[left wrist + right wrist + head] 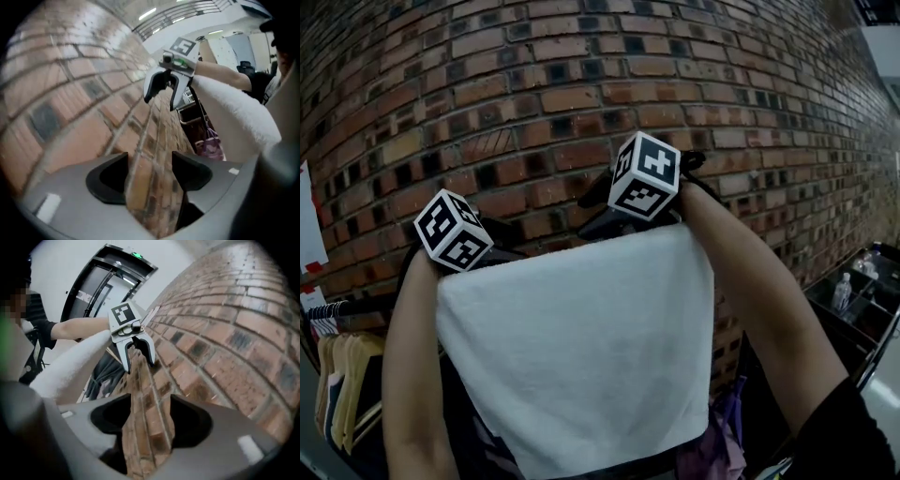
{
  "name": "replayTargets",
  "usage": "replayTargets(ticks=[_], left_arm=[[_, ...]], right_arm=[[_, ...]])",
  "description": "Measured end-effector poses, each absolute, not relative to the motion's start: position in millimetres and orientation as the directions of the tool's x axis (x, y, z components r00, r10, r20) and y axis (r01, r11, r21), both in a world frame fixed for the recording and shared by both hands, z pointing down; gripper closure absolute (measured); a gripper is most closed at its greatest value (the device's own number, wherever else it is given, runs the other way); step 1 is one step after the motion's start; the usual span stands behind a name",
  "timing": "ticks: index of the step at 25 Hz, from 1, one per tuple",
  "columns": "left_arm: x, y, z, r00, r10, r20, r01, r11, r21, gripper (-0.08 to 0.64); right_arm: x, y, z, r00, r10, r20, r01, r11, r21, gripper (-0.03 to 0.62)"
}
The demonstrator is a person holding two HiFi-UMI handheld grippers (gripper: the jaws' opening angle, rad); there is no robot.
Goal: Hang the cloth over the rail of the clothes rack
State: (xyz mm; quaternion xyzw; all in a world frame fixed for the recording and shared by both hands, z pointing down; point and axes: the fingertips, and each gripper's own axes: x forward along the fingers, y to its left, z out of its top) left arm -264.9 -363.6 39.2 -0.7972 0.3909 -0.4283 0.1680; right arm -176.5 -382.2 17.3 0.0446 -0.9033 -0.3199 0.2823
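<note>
A white cloth (581, 347) hangs flat in front of me, its top edge level with both grippers; whatever it hangs from is hidden beneath it. My left gripper (487, 251) sits just behind the cloth's top left corner, my right gripper (623, 214) behind the top right. In the left gripper view my left gripper (150, 173) stands open with only brick wall between its fingers, the cloth (234, 112) lies to its right, and the right gripper (161, 96) shows open. The right gripper view shows my right gripper (150, 418) open and empty, beside the cloth (75, 362), facing the open left gripper (138, 352).
A red brick wall (581, 84) stands close behind the grippers. Clothes on hangers (342, 384) hang at lower left. A purple garment (722, 441) hangs below the cloth at right. A dark bin with bottles (853, 291) sits at far right.
</note>
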Motion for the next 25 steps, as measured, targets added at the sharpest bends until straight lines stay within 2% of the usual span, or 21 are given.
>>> replayTargets(ticks=[5,8,11,12,14,16,19,23,25], left_arm=[[-248,-352,-50,0.372,-0.917,0.142,-0.47,-0.318,-0.823,0.255],[-239,-336,-90,0.36,-0.932,-0.047,-0.472,-0.139,-0.87,0.256],[-224,-309,-132,0.354,-0.9,-0.255,-0.481,0.059,-0.875,0.276],[-217,-296,-146,0.359,-0.873,-0.332,-0.489,0.127,-0.863,0.306],[-196,-258,-168,0.383,-0.785,-0.486,-0.52,0.252,-0.816,0.363],[-171,-208,-184,0.411,-0.655,-0.634,-0.58,0.349,-0.736,0.542],[-135,-159,-188,0.415,-0.537,-0.735,-0.668,0.369,-0.646,0.552],[-114,-139,-162,0.36,-0.506,-0.784,-0.705,0.402,-0.584,0.555],[-114,-137,-148,0.334,-0.504,-0.797,-0.757,0.361,-0.545,0.555]], right_arm=[[-174,-366,-47,-0.914,-0.353,0.197,-0.075,0.627,0.775,0.328],[-167,-355,-84,-0.899,-0.437,0.002,-0.226,0.469,0.854,0.33],[-153,-329,-126,-0.871,-0.43,-0.237,-0.405,0.358,0.841,0.347],[-147,-316,-139,-0.858,-0.408,-0.312,-0.461,0.343,0.818,0.376],[-134,-284,-159,-0.828,-0.346,-0.441,-0.549,0.344,0.761,0.506],[-126,-247,-170,-0.798,-0.27,-0.539,-0.602,0.352,0.717,0.587],[-117,-197,-177,-0.734,-0.175,-0.656,-0.666,0.369,0.648,0.589],[-105,-154,-159,-0.627,-0.106,-0.772,-0.748,0.361,0.557,0.589],[-99,-145,-147,-0.592,-0.097,-0.8,-0.765,0.38,0.52,0.589]])
